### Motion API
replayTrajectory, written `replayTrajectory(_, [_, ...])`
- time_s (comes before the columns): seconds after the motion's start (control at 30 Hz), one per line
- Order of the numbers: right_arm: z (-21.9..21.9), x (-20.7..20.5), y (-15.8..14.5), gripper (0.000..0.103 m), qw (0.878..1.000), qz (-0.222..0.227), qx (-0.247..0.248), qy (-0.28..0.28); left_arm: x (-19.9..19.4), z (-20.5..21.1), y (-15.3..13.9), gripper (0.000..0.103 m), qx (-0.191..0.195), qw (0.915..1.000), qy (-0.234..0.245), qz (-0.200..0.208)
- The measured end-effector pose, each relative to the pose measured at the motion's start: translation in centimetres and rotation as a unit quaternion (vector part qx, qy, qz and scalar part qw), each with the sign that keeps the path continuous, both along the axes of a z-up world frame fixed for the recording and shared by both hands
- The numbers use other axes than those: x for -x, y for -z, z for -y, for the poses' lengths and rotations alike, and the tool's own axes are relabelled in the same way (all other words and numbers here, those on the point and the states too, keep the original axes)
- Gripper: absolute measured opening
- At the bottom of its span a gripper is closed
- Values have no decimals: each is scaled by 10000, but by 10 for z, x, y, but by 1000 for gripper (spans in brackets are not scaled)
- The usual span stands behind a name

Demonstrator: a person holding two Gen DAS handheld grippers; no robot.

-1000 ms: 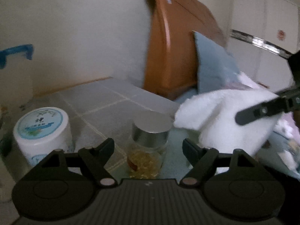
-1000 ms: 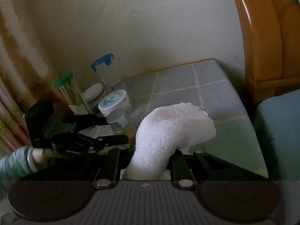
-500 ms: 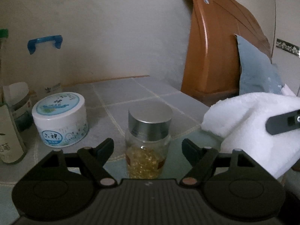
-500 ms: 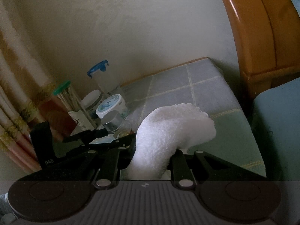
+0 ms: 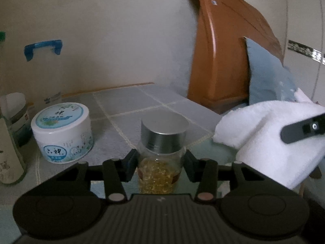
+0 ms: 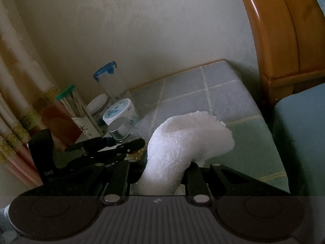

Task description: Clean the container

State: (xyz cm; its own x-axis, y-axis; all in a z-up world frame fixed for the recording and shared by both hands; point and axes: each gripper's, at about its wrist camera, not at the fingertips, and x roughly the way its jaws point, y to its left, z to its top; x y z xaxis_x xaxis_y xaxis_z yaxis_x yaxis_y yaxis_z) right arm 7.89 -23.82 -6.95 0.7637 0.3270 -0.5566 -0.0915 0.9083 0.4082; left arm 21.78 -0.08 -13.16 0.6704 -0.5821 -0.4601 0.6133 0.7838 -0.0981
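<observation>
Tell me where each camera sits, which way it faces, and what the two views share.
Left wrist: on the left gripper, looking forward and slightly down over the table toward the wall; its fingers clamp the jar; the right gripper's finger shows on the towel.
Right wrist: on the right gripper, facing the table's back corner; it is shut on the towel; the left gripper and a sleeve show at left.
Shared: jar, towel, white tub, headboard.
</observation>
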Motion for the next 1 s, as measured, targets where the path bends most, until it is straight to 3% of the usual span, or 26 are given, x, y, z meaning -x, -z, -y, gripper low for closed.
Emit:
replayTrajectory(0.2, [-5, -1, -1, 20, 9999, -33, 94, -51, -8, -8, -4, 46, -202, 9974, 692, 95])
replayTrajectory(0.5, [-14, -3, -4, 20, 9994, -117, 258, -174, -28, -26, -8, 46, -370, 9813, 1871, 255])
replayTrajectory(1.0, [-23, -5, -9, 20, 9988, -118, 374, -298, -25, -29, -10, 50, -462, 9817, 1838, 202])
